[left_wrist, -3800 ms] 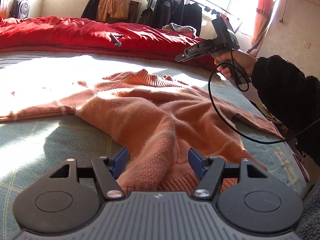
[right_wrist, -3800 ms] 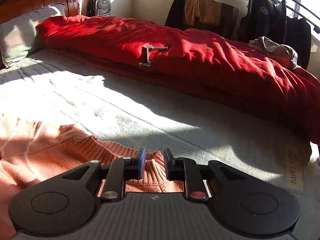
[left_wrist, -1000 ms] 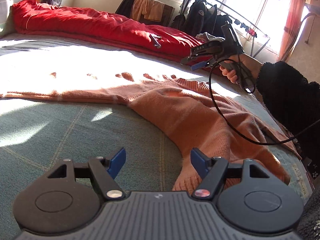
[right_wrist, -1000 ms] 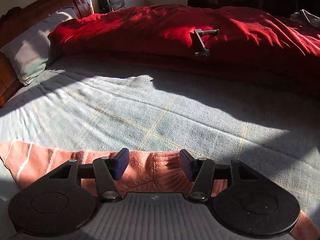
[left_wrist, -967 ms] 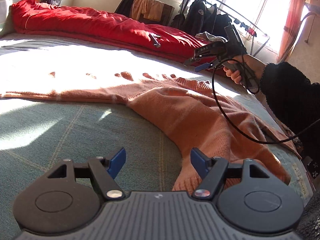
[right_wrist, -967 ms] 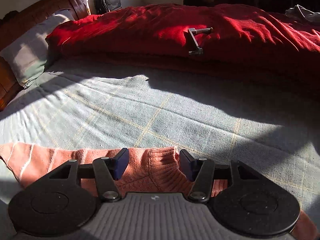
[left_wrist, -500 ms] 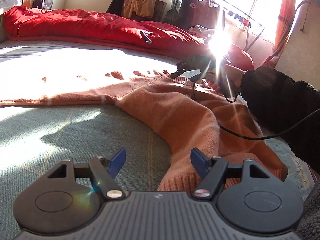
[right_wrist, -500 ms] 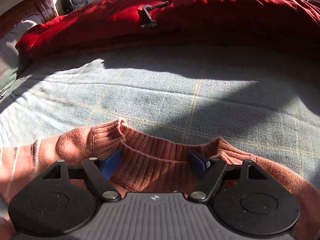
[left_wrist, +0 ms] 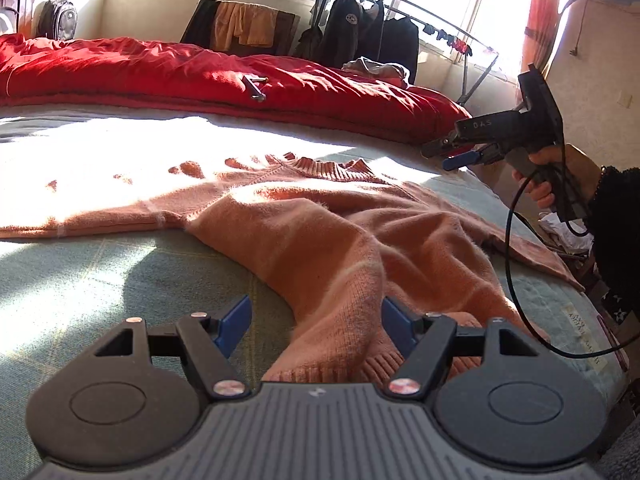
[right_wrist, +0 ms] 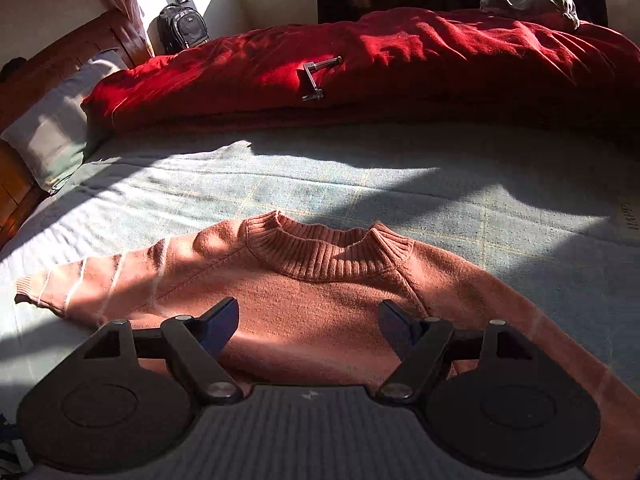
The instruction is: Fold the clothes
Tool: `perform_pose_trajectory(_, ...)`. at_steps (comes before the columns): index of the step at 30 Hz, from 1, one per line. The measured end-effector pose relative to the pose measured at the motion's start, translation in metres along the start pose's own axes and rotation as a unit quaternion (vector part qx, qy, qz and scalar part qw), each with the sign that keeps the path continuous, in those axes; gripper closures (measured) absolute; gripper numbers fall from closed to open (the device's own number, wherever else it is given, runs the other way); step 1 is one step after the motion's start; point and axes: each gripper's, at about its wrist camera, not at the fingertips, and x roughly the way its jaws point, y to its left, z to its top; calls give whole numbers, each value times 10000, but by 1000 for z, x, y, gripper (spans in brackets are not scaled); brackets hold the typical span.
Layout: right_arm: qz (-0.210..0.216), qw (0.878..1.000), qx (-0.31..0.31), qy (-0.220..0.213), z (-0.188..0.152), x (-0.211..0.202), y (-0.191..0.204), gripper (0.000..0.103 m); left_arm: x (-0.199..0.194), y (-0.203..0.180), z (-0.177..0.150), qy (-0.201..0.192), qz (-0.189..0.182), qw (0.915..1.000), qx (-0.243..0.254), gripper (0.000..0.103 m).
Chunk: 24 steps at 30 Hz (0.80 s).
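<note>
Since half a second ago, the right gripper (right_wrist: 308, 322) has lifted off the ribbed collar and hovers above the orange sweater (right_wrist: 320, 300), jaws open and empty. The left gripper (left_wrist: 316, 322), jaws open, straddles the bunched hem, probably to straighten it. The sweater lies across the bed (right_wrist: 360, 184), collar toward the red duvet (right_wrist: 400, 60), hem toward the near edge.

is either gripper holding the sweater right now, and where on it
Nothing is held. The left gripper is open around the sweater hem; the right gripper is open above its chest.
</note>
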Motion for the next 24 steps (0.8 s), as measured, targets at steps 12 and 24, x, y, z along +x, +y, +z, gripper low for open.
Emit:
perform_pose_trajectory(12, 401, 9985, -94, 371, -148, -83, 2, 22, 8, -55, -2, 382, -82, 9909, 1291, 31)
perform_pose_trajectory(24, 1662, 9797, 770, 812, -242, -81, -10, 22, -5, -94, -7, 545, -714, 9708, 2226, 24)
